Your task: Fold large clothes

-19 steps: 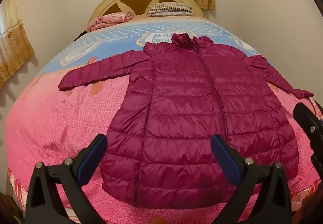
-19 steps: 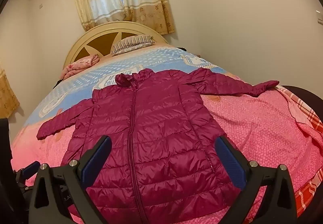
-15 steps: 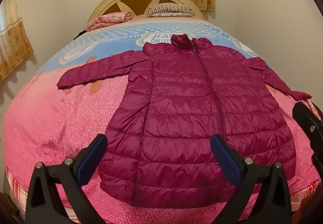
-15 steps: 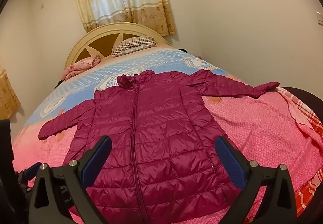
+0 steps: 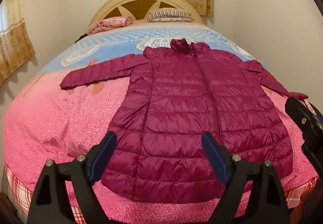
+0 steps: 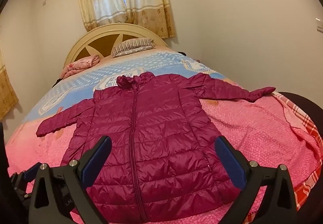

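Lying flat and zipped on the pink-and-blue quilted bed [image 5: 50,123], the magenta quilted puffer coat [image 5: 191,123] is spreading both sleeves outward — its hem is sitting near the bed's foot edge. The left gripper [image 5: 159,155] and right gripper [image 6: 163,159] are hovering above the hem, jaws released wide, gripping nothing. Bare pink quilt is lying open on either side of the coat.

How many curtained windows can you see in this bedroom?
2. One cream and tan floral curtain hangs behind the arched cream headboard; another curtain hangs on the left wall. More may lie out of view.
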### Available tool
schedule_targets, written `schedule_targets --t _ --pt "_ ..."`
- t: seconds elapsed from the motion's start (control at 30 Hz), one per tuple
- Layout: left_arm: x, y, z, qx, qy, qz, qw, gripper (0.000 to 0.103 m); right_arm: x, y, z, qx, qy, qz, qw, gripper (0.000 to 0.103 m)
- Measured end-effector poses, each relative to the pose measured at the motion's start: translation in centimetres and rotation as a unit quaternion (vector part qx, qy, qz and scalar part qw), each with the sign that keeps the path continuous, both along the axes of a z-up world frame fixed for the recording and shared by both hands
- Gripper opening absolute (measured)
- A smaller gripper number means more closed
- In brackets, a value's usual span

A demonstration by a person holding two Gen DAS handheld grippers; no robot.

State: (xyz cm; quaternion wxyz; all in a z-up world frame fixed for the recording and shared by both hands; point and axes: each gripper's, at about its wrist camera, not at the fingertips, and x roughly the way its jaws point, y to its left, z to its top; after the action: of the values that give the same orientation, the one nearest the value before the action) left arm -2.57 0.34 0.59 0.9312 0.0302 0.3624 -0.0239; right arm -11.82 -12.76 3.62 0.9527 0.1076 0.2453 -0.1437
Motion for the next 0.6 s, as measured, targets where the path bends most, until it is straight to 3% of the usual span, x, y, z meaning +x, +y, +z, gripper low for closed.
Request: schedule_targets --t 0.37,0.6 --pt "-1.1 0.1 1.6 0.004 -0.047 0.011 0.9988 0.089 -1.5 -0.8 0.7 0.005 -0.028 -0.016 0.999 0.102" --pt "-1.9 0.5 2.5 0.008 -0.085 0.03 0.9959 0.1 -1.8 -0.7 0.9 0.001 -0.035 -0.016 0.999 0.102"
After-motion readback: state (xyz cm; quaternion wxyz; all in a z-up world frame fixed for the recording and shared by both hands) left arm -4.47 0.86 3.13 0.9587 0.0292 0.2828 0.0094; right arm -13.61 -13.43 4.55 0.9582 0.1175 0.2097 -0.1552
